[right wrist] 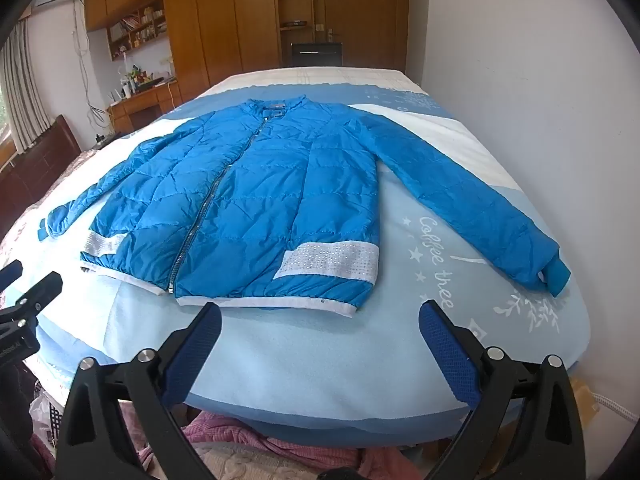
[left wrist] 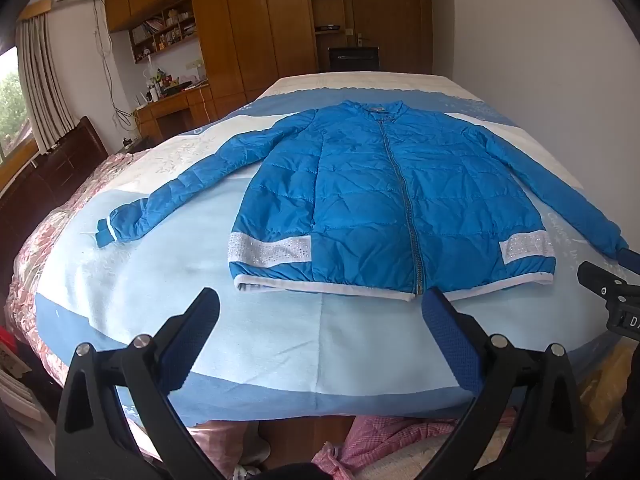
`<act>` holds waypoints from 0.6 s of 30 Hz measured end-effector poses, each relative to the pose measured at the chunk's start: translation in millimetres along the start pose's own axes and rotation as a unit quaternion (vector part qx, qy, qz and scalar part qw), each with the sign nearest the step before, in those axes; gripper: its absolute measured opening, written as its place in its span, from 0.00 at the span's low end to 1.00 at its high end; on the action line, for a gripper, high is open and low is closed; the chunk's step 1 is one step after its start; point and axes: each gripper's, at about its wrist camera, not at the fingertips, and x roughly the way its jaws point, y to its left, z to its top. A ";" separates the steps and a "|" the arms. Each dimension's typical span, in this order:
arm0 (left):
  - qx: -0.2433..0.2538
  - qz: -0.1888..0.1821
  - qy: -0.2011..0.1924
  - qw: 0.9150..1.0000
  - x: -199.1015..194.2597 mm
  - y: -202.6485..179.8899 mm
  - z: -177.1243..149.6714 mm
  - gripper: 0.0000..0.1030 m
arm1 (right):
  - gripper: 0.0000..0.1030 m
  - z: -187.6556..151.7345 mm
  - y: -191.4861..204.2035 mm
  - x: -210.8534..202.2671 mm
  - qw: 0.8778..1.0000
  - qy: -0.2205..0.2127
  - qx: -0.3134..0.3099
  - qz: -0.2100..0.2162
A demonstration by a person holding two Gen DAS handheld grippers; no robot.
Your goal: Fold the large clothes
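Note:
A blue quilted jacket (left wrist: 372,196) lies flat, front up and zipped, on the bed, with both sleeves spread out to the sides. It has white sparkly bands near the hem and a white hem edge. It also shows in the right wrist view (right wrist: 256,208). My left gripper (left wrist: 320,320) is open and empty, just in front of the hem near the zipper's lower end. My right gripper (right wrist: 320,332) is open and empty, in front of the hem's right half. Neither touches the jacket.
The bed has a light blue and white blanket (left wrist: 260,344) with "Coffee" lettering (right wrist: 436,248) on the right. A dark headboard (left wrist: 52,184) is at left. Wooden wardrobes (left wrist: 248,20) and a cluttered desk (left wrist: 176,100) stand behind. Pink cloth (right wrist: 248,440) lies below the near bed edge.

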 end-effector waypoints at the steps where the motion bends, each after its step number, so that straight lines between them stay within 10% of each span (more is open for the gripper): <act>1: 0.000 0.000 0.000 1.000 0.0 -0.1 0.0 0.97 | 0.96 0.0 0.2 0.2 1.000 0.000 -0.001 -0.001; 18: -0.001 0.000 0.000 1.000 1.2 0.5 0.4 0.97 | 0.96 -0.2 1.0 0.8 1.000 0.000 0.000 0.001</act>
